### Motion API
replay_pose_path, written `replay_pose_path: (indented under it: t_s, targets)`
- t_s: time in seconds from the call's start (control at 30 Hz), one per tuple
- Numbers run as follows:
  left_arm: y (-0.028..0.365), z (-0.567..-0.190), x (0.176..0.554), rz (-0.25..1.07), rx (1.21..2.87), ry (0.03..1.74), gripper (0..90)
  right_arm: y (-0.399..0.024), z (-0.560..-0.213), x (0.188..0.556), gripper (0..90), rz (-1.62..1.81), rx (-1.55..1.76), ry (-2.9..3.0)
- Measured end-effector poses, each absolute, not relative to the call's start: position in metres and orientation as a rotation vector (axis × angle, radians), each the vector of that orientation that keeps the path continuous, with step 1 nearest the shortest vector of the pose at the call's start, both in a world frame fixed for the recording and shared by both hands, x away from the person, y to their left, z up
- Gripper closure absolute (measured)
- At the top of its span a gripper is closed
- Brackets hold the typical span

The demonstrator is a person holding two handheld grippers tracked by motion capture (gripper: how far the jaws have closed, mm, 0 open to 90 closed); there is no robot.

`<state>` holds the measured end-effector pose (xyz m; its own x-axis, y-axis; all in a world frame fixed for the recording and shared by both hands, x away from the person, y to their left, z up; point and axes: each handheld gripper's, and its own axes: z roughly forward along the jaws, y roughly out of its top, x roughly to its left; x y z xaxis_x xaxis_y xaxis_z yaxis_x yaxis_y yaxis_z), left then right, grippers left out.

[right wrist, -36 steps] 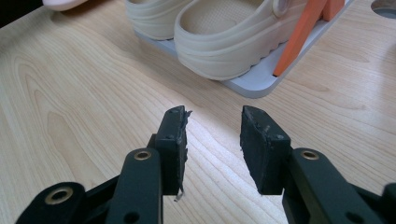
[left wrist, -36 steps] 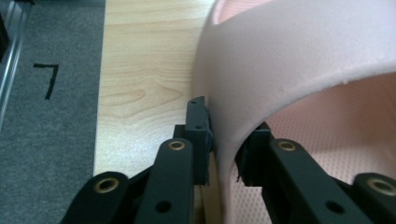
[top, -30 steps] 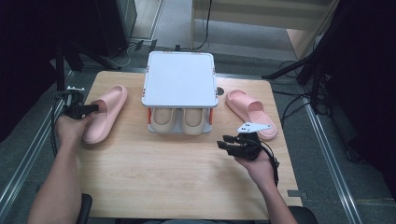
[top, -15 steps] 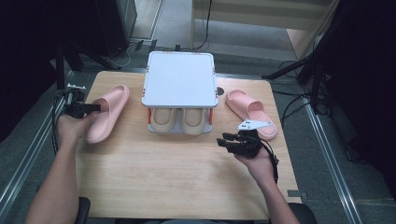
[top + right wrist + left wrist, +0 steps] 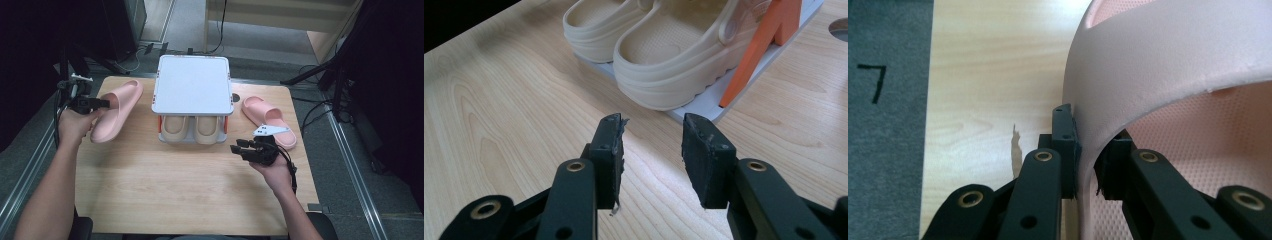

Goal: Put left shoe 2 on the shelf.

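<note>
Pink slipper (image 5: 116, 110) – strap clamped by left hand-held gripper (image 5: 100, 103).

Wooden table (image 5: 165, 185), white shoe rack (image 5: 192, 90), pink slipper (image 5: 267, 120) lying flat, apparently.

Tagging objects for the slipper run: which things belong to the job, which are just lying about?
In play:
- left pink slipper, strap clamped by left gripper
- right pink slipper
- shoe rack
- right gripper, open

Lying about:
- beige clogs on lower shelf
- floor cables
</note>
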<state>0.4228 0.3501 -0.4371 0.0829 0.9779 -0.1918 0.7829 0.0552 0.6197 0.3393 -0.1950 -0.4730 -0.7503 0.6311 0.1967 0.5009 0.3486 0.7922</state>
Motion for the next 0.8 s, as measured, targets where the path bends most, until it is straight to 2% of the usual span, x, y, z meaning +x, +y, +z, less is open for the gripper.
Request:
replay_pose_path:
  t_s: [0.37,0.8]
  targets:
    - [0.336,-0.387,0.439,0.446,1.777,1.748,81.4,-0.192,-0.475,0.340,61.3,1.363,1.045,2.472]
    - [0.289,-0.323,0.462,0.493,1.810,1.658,81.1,-0.188,-0.475,0.339,61.4,1.358,1.012,2.483]
